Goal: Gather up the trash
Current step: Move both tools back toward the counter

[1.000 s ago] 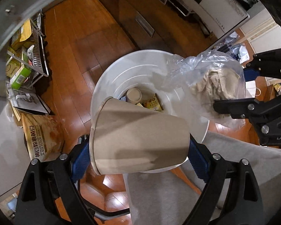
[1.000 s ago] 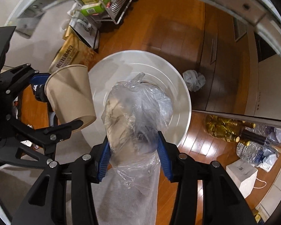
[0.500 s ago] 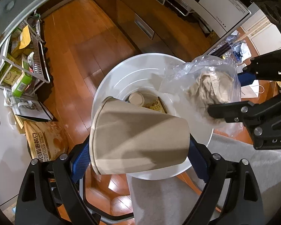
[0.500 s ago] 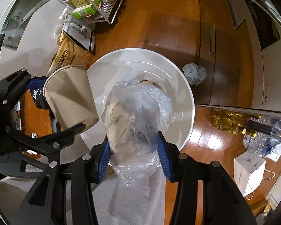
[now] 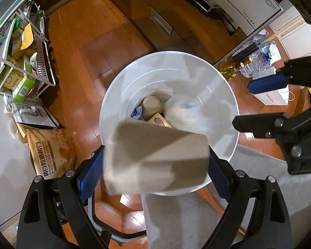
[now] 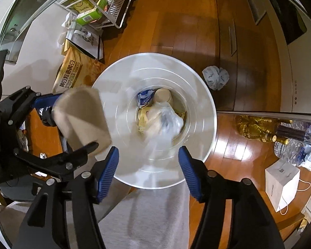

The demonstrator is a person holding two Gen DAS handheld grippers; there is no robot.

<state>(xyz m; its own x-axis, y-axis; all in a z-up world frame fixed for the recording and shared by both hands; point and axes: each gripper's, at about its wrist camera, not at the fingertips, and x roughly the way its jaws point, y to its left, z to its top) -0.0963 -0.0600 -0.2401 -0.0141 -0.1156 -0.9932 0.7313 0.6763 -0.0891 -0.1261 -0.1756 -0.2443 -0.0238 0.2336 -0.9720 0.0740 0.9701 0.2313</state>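
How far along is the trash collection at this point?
Done: the white bin already holds a cup, wrappers and the plastic bag, which lies blurred below the right gripper, its jaws just opened. In hand: the paper cup sits blurred between the left gripper pads over the bin. Left: a crumpled wad on the floor.

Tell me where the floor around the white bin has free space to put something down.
Bare boards lie between the white bin, the wire rack and the dark cabinets, apart from one crumpled wad. It is crowded beside the flour sack and the bottles.
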